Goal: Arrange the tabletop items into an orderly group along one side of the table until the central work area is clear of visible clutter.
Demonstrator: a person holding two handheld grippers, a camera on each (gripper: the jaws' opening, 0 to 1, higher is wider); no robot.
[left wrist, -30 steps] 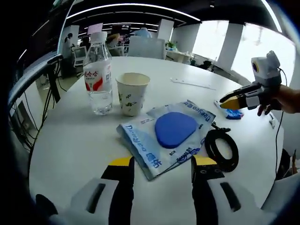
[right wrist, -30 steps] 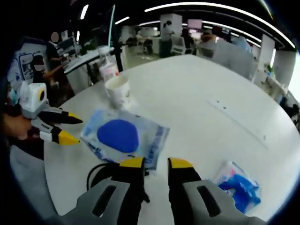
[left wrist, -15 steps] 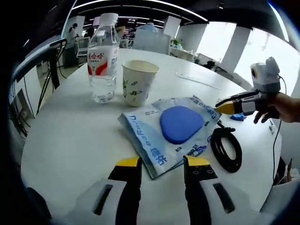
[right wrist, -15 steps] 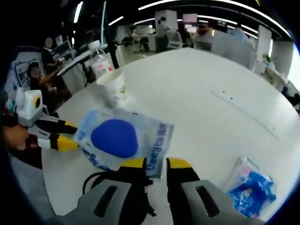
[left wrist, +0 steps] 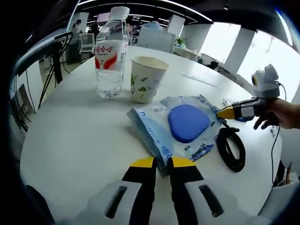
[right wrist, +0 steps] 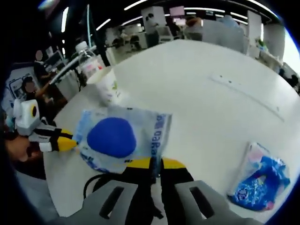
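A pale blue plastic bag [left wrist: 187, 124] with a round blue pad inside lies flat on the white table [left wrist: 70, 131]. My left gripper [left wrist: 162, 163] is shut on the bag's near corner. My right gripper [left wrist: 224, 113] reaches in from the right and meets the bag's far edge. In the right gripper view the bag [right wrist: 112, 138] lies just ahead, and my right gripper [right wrist: 155, 163] is shut on its edge. The left gripper [right wrist: 65, 139] touches the opposite corner there.
A water bottle [left wrist: 111, 61] and a paper cup [left wrist: 146, 79] stand side by side beyond the bag. A black cable coil [left wrist: 233, 147] lies beside the bag. A small blue-and-white packet [right wrist: 262, 180] sits to the right. A thin white strip [right wrist: 243, 96] lies farther off.
Both grippers have moved in to opposite sides of the bag. Their jaws, open a second ago, have come together on its corner and edge.
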